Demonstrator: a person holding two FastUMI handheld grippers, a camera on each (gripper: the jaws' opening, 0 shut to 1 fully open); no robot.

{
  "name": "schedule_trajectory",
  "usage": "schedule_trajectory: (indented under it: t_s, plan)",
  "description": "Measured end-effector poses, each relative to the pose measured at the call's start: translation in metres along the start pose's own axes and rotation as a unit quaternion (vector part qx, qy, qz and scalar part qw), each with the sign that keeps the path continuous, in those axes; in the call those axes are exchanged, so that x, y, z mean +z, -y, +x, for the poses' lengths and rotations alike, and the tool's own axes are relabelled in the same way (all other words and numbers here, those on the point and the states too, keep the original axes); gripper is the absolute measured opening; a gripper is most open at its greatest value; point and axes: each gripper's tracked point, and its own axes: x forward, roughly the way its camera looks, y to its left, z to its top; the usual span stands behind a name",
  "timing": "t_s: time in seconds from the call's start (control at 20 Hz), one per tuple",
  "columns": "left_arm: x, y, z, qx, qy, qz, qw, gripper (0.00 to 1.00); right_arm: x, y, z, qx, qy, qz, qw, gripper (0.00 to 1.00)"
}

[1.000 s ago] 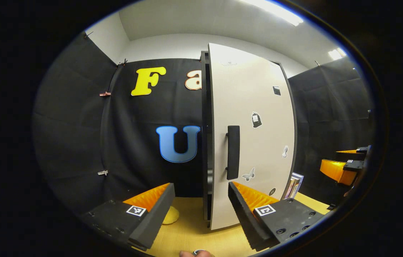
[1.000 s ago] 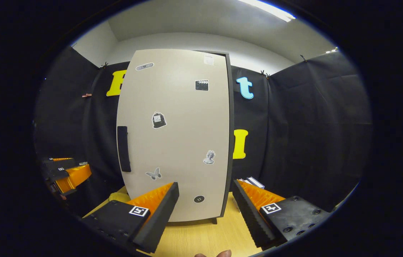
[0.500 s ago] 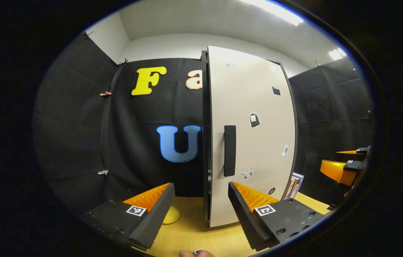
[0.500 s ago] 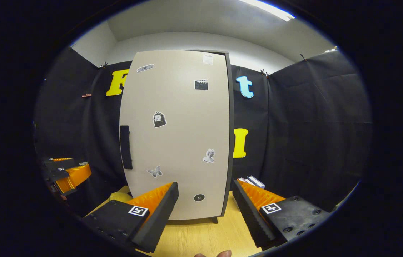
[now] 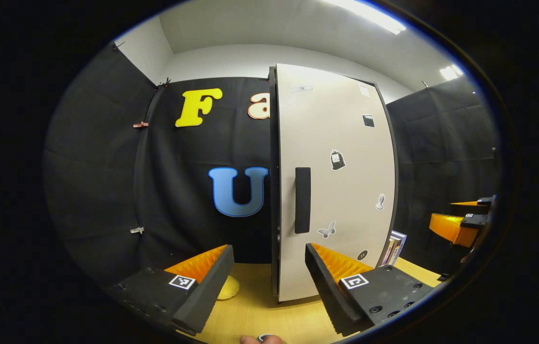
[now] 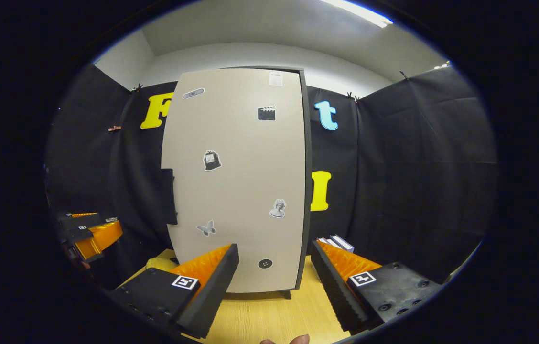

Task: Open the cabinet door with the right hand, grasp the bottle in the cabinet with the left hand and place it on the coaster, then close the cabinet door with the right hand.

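Note:
The tall cabinet's beige door (image 5: pixel 341 191) with small stickers lies nearly flush against the dark cabinet body, and its black vertical handle (image 5: pixel 302 199) sits at the door's left edge. My left gripper (image 5: pixel 267 253) is open and empty, a short way in front of the cabinet's left corner. A yellow coaster (image 5: pixel 228 288) lies on the wooden table just past its left finger. The right gripper view faces the door (image 6: pixel 241 181) head-on, and my right gripper (image 6: pixel 275 248) is open, empty and clear of the handle (image 6: pixel 169 196). The coaster (image 6: pixel 159 263) peeks out at the door's lower left.
Some books (image 5: pixel 393 247) stand to the right of the cabinet, also visible as books (image 6: pixel 339 242) in the right gripper view. Black cloth walls close in the booth. A wooden table (image 6: pixel 269 315) spans the foreground. A fingertip (image 5: pixel 255 339) shows at the bottom edge.
The cabinet door has swung further toward shut, its handle edge moving in against the cabinet body. Both grippers have stayed open and have hardly moved.

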Motion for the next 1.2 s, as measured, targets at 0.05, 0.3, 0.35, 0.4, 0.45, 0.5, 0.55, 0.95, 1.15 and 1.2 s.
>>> schedule_trajectory:
  t_s: [0.05,0.3,0.35,0.4,0.45,0.5,0.55,0.95,1.15,1.2]
  plan:
    - [-0.0008,0.0002,0.0002,0.0,0.0,0.0,1.0,0.95,0.0003,0.0001,0.0005,0.0,0.0,0.0,1.0,0.98]
    - [-0.0009,0.0001,-0.001,-0.001,-0.001,0.001,1.0,0.92,-0.0016,0.0008,-0.0007,0.001,-0.001,0.001,1.0,0.98]
    - [-0.002,0.0002,-0.0001,-0.001,-0.001,0.002,1.0,0.94,-0.0021,0.0004,0.0004,0.0,-0.001,0.001,1.0,0.98]
    - [-0.0019,0.0004,-0.0001,0.0,-0.001,0.002,1.0,0.94,-0.0021,0.0005,-0.0004,0.0,-0.001,0.001,1.0,0.98]
    - [-0.002,-0.0001,-0.0004,0.0,-0.001,0.001,1.0,0.94,-0.0018,0.0004,0.0,0.001,-0.001,0.002,1.0,0.98]
    - [-0.0018,-0.0002,-0.0003,0.0,-0.001,0.001,1.0,0.95,-0.0015,0.0007,-0.0004,0.001,-0.001,0.002,1.0,0.98]
    - [-0.0027,0.0008,-0.0018,0.0,-0.001,0.001,1.0,0.95,-0.0021,0.0008,0.0002,0.001,-0.001,0.001,1.0,0.98]
    - [-0.0012,0.0033,-0.0007,-0.001,0.0,0.001,1.0,0.94,0.0015,0.0041,0.0031,-0.001,0.0,0.001,1.0,0.98]
    - [0.0011,0.0022,0.0038,0.0,-0.001,0.0,1.0,0.95,0.0014,0.0058,0.0025,-0.001,-0.001,0.002,1.0,0.98]
    - [0.0015,0.0021,0.0037,-0.001,0.0,0.0,1.0,0.95,0.002,0.0063,0.0023,-0.001,-0.001,0.002,1.0,0.98]
